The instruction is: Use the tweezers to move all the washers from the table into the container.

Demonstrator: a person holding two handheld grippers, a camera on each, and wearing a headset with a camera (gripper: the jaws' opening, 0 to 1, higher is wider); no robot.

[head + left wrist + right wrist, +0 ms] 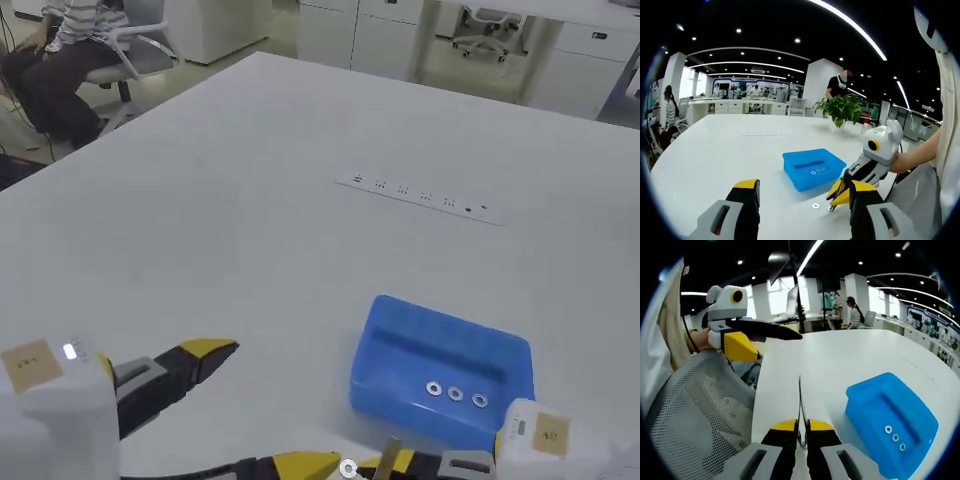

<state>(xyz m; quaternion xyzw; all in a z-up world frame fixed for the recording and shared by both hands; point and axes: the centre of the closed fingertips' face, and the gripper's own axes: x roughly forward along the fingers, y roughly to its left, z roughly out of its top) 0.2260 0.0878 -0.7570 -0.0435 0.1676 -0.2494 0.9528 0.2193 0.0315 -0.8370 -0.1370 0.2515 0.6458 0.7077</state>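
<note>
The blue container [400,330] stands on the white table with three washers [455,393] inside; it also appears in the left gripper view [805,161] and the right gripper view [865,400]. One loose washer [815,205] lies on the table in front of it, seen at the bottom edge of the head view [347,468]. My right gripper [800,426] is shut on thin tweezers [800,400]. In the left gripper view, the tweezers' tip [831,207] sits just right of that washer, apart from it. My left gripper [805,192] is open and holds nothing, its jaws to the left of the washer [275,405].
A recessed power strip [420,196] runs across the table's middle. A potted plant [840,109] stands at the far edge. A person sits on an office chair [70,60] beyond the table's left corner. White cabinets line the back.
</note>
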